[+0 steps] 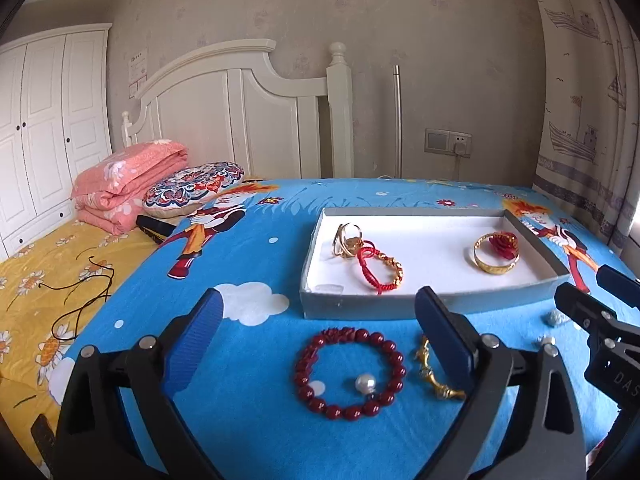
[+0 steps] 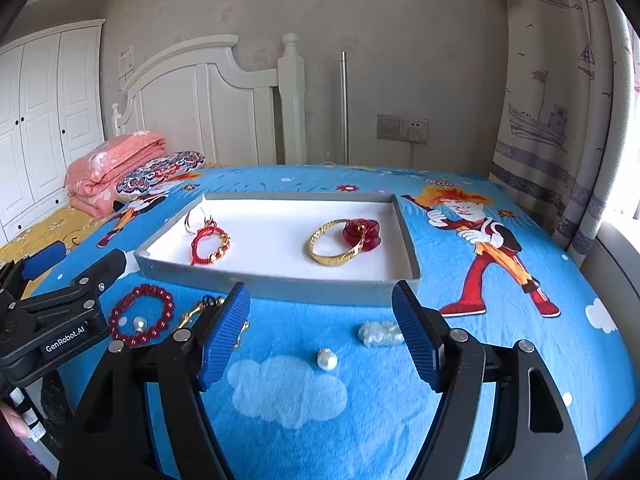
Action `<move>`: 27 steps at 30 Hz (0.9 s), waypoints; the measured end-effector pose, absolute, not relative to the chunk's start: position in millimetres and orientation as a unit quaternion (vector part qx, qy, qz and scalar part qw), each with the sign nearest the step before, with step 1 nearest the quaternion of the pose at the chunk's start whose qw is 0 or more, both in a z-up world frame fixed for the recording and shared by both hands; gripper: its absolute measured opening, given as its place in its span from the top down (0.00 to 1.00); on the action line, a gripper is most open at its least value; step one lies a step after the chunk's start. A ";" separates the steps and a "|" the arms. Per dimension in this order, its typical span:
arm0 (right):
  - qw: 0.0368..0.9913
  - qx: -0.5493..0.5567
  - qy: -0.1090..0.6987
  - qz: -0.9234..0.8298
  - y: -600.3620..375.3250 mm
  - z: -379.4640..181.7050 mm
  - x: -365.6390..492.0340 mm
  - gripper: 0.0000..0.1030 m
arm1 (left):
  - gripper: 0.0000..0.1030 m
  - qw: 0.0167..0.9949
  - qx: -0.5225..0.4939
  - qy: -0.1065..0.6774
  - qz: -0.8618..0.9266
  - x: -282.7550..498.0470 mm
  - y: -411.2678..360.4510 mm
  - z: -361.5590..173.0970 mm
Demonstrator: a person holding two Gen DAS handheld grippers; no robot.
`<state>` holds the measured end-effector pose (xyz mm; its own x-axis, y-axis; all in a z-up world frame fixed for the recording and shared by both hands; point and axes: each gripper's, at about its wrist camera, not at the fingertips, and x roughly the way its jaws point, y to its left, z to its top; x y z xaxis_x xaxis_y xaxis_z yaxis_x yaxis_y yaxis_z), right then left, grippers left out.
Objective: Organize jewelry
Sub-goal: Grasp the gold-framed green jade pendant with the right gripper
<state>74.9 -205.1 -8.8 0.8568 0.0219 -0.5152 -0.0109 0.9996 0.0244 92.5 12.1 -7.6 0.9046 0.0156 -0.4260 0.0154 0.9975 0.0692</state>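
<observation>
Bed, covered by a blue cartoon-print blanket, carried all the jewelry.

Tray: shallow, grey-walled, white inside, lay at the far middle of the blanket. Its left part held a pair of gold rings and, touching them on the near side, a red cord bracelet with gold beads. Its right part held a gold bangle with a red rose ornament resting inside the loop and against its far rim.

Loose pieces on the blanket, near side of the tray:
- Red bead bracelet, lying flat, a pearl inside its ring.
- Gold chain piece, just right of the bead bracelet, partly hidden by a jaw pad.
- Second pearl, alone on a white cloud print, well right of the bead bracelet.
- Pale, lumpy pearly piece, just beyond and right of that pearl.

Left gripper: jaws wide apart, nothing between the pads; it hovered over the bead bracelet without touching it.

Right gripper: jaws likewise wide and empty, with the second pearl and the pale piece lying on the blanket below the gap.

Surroundings: folded pink quilt and patterned cushion at the far left; white headboard behind; white wardrobe at the left; ship-print curtain at the right.
</observation>
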 end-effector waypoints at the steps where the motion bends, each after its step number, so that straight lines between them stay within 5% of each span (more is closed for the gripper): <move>1: 0.962 0.007 0.273 0.012 -202.8 -13.0 71.5 0.33 | 0.09 0.975 0.041 0.216 -0.002 85.9 13.7 -10.6; 7: 0.953 0.000 0.303 0.024 -187.6 -34.3 69.5 0.33 | 0.08 0.973 0.054 0.225 -0.009 62.1 25.2 -29.5; 27: 0.946 0.004 0.322 0.048 -145.8 -28.1 105.5 0.63 | 0.08 0.961 0.040 0.275 0.010 79.9 75.0 -68.0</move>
<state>105.5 -145.8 -28.1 0.7883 0.0943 -0.6081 -0.0891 0.9953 0.0387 79.9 75.0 -68.0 0.8491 0.0416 -0.5266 0.0022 0.9966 0.0823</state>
